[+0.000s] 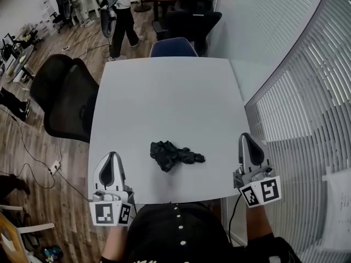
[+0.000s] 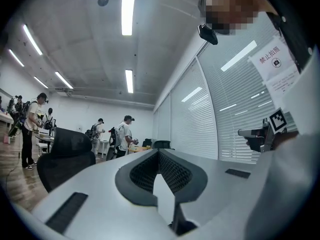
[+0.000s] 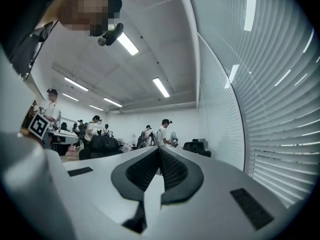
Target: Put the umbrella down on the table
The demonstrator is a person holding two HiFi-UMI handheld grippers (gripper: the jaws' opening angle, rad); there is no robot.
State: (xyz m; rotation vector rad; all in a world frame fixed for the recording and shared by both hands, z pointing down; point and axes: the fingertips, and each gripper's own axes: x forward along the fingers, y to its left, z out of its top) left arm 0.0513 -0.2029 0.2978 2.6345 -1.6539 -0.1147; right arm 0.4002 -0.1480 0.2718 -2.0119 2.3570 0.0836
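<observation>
A small black crumpled umbrella (image 1: 174,155) lies on the white table (image 1: 164,92), near its front edge, with neither gripper touching it. My left gripper (image 1: 112,155) is held at the table's front left corner, left of the umbrella, its jaws shut and empty. My right gripper (image 1: 244,136) is at the table's right edge, right of the umbrella, also shut on nothing. Both point level across the room. In the left gripper view the left gripper (image 2: 159,152) shows closed jaws, and the right gripper (image 3: 160,148) looks the same in its own view. The umbrella appears in neither gripper view.
A black office chair (image 1: 68,97) stands at the table's left side and a blue chair (image 1: 173,47) at its far edge. Window blinds (image 1: 307,92) run along the right. A person (image 1: 123,21) stands beyond, near another table. Cables lie on the wooden floor at left.
</observation>
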